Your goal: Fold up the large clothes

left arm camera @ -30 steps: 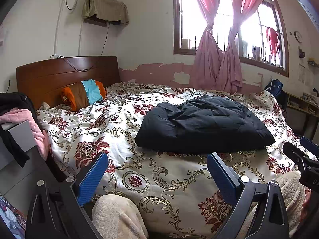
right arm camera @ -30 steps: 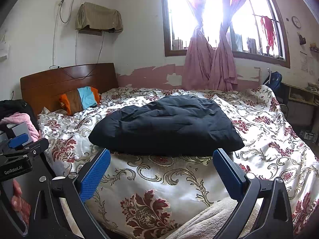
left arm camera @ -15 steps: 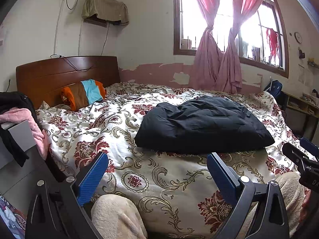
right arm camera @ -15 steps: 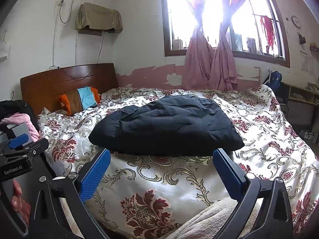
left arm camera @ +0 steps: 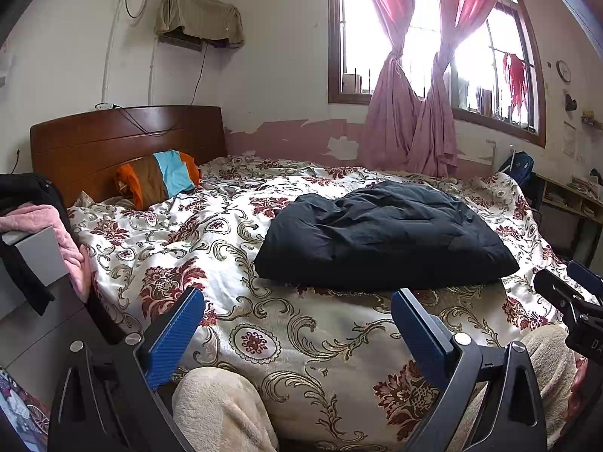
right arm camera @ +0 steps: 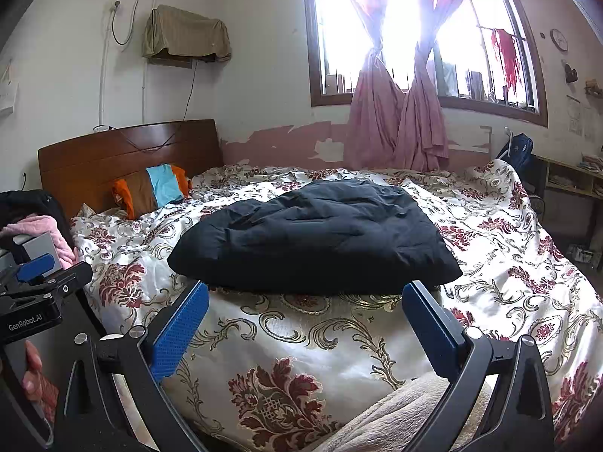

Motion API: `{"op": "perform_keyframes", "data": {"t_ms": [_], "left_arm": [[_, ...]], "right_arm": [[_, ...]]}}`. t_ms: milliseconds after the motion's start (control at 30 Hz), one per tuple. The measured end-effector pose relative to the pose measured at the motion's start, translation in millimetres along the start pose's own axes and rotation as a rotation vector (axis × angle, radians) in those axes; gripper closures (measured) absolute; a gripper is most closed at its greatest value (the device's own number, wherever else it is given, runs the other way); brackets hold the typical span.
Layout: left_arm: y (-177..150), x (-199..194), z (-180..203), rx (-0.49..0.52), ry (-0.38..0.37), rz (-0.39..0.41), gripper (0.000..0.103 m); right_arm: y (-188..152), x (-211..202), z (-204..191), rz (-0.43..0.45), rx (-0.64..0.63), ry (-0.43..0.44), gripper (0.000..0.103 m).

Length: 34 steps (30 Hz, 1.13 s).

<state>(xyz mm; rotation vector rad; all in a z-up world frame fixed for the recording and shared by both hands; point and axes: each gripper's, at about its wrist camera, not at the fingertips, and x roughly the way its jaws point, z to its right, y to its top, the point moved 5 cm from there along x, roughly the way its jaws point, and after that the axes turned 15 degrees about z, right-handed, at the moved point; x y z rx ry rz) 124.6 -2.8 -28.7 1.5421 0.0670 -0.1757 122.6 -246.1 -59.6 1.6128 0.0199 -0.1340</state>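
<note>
Hidden: black padded jacket (left arm camera: pixel 380 241) folded on the bed (left arm camera: pixel 211 248); sleeves tucked from sight.
Left hand-held gripper (left arm camera: pixel 297 324): spread, empty, short of the jacket.
Right hand-held gripper (right arm camera: pixel 305 320): spread, empty, short of the jacket.

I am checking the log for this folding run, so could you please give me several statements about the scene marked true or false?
1. The dark garment lies on the floral bedspread. True.
2. The left claw is shut on the garment. False: it is open and short of it.
3. The right claw is open. True.
4. The striped pillow lies on top of the garment. False: it sits apart, by the headboard.
</note>
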Motion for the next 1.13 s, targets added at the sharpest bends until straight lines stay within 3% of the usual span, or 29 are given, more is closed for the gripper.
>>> {"op": "perform_keyframes", "data": {"t_ms": [467,600,1133], "left_arm": [[-0.3,1.7,2.7,-0.027,-0.013,-0.025,0.003],[-0.8,1.3,-0.5,-0.074,-0.03,-0.028,0.003],[-3.6,3.7,-8.7,-0.096,0.005,-0.025,0.003]], "right_arm": [[0.2,-0.2,-0.2,-0.001,0.002,-0.001,0.002],[0.0,0.0,0.1,0.0,0.001,0.0,0.002],[-0.6,-2.0,-6.5,0.002,0.008,-0.007,0.002]]}}
